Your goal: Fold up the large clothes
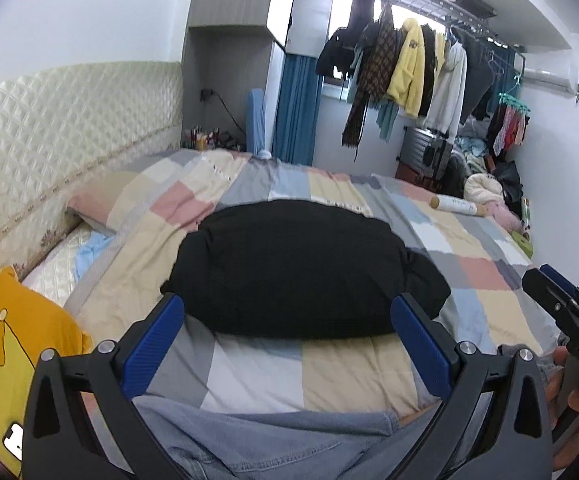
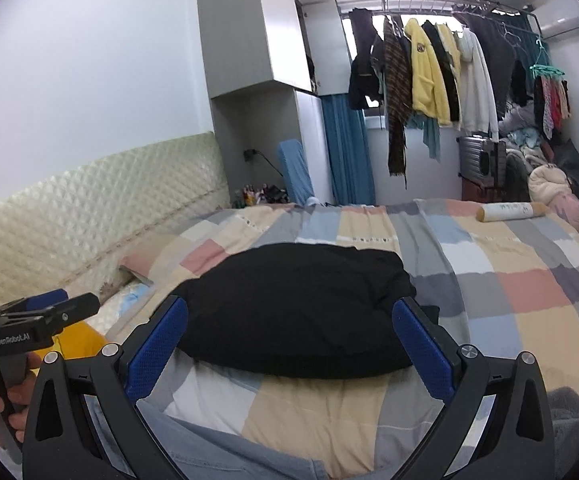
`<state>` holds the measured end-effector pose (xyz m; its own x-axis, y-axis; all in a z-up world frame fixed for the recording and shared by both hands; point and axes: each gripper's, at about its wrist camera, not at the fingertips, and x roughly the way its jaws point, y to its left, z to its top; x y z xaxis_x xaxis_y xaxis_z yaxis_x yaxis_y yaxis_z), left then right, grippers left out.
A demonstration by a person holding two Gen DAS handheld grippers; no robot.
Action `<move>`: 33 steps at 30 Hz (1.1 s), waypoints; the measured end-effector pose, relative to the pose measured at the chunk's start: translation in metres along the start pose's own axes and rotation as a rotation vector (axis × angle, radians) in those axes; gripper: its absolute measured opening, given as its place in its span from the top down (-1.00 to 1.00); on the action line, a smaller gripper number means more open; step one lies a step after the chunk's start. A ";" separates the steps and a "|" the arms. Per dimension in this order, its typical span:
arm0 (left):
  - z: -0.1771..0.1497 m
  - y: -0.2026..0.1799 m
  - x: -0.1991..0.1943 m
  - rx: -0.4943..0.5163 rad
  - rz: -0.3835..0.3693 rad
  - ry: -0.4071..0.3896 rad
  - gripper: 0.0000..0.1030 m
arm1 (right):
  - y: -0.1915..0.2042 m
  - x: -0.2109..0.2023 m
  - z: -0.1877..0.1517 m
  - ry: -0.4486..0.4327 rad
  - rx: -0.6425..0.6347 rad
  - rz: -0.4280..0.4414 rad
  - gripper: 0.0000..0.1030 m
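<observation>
Patchwork bedspread (image 1: 485, 272) carries folded black garment (image 1: 289, 272), just ahead of left gripper (image 1: 289, 320) and right gripper (image 2: 291, 326), both spread, empty.

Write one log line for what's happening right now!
stage: folded black garment lies on checkered bed cover | left gripper: open, empty | right gripper: open, empty | contact: none

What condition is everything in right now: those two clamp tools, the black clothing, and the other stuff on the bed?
left gripper: open, holding nothing
right gripper: open, holding nothing
black garment: folded into a compact bundle, lying on the bed
patchwork bedspread: spread out, slightly wrinkled
white roll: lying on its side
</observation>
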<state>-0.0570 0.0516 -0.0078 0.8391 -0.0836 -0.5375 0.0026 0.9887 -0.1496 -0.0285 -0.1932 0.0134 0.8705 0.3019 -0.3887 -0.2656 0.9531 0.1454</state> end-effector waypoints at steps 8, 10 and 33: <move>-0.012 0.002 0.005 0.009 -0.003 0.009 -0.99 | -0.001 0.000 -0.022 0.042 0.024 -0.007 -1.00; -0.014 0.002 0.007 0.008 0.002 0.017 -0.99 | -0.004 -0.001 -0.022 0.038 0.037 -0.014 -1.00; -0.014 0.003 0.021 0.017 0.025 0.068 -0.99 | -0.010 0.009 -0.021 0.055 0.044 -0.056 -1.00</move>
<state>-0.0474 0.0512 -0.0309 0.8002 -0.0667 -0.5961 -0.0077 0.9926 -0.1214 -0.0267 -0.1997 -0.0108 0.8589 0.2505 -0.4468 -0.1980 0.9668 0.1616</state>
